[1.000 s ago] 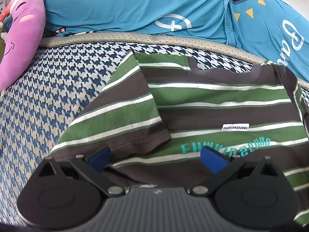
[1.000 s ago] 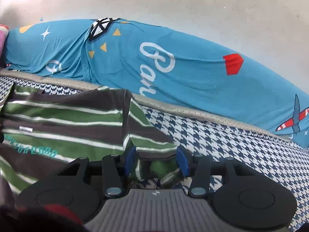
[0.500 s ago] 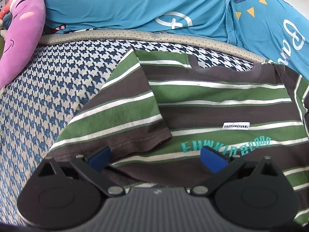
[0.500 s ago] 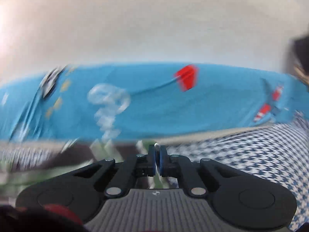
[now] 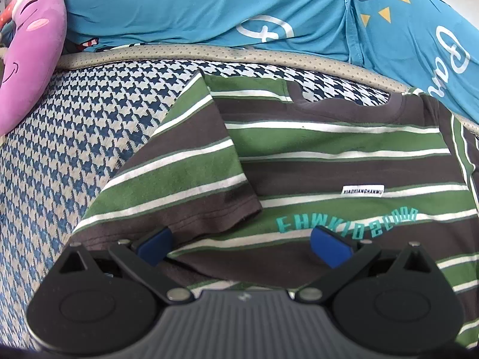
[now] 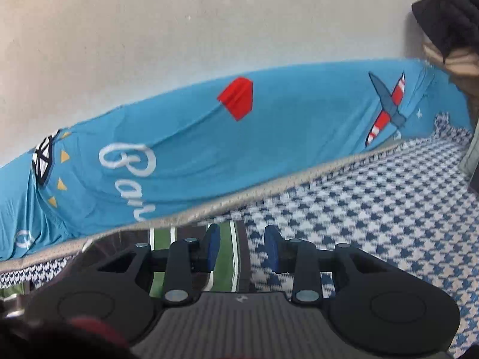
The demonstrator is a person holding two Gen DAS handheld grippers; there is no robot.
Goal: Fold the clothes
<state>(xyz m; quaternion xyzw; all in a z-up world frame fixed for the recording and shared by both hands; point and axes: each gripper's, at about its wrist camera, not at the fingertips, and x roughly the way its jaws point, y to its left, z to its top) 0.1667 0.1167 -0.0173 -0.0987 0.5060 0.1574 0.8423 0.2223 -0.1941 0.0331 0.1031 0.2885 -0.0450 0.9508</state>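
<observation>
Striped T-shirt (image 5: 329, 161) is spread front-up on the houndstooth bed cover (image 5: 74, 137), collar toward the blue pillow (image 5: 209, 9). Left sleeve (image 5: 179, 179) is already folded in over the chest. Left gripper (image 5: 239, 246) is held over the lower chest, jaws wide apart, nothing pinched. Right gripper (image 6: 242, 246) is seen at the shirt's right edge, jaws have just been opening, partly apart, no cloth between them. Judged step: right-side fold. Right sleeve should be re-pinched near its hem and carried flat across, so both sides match.
</observation>
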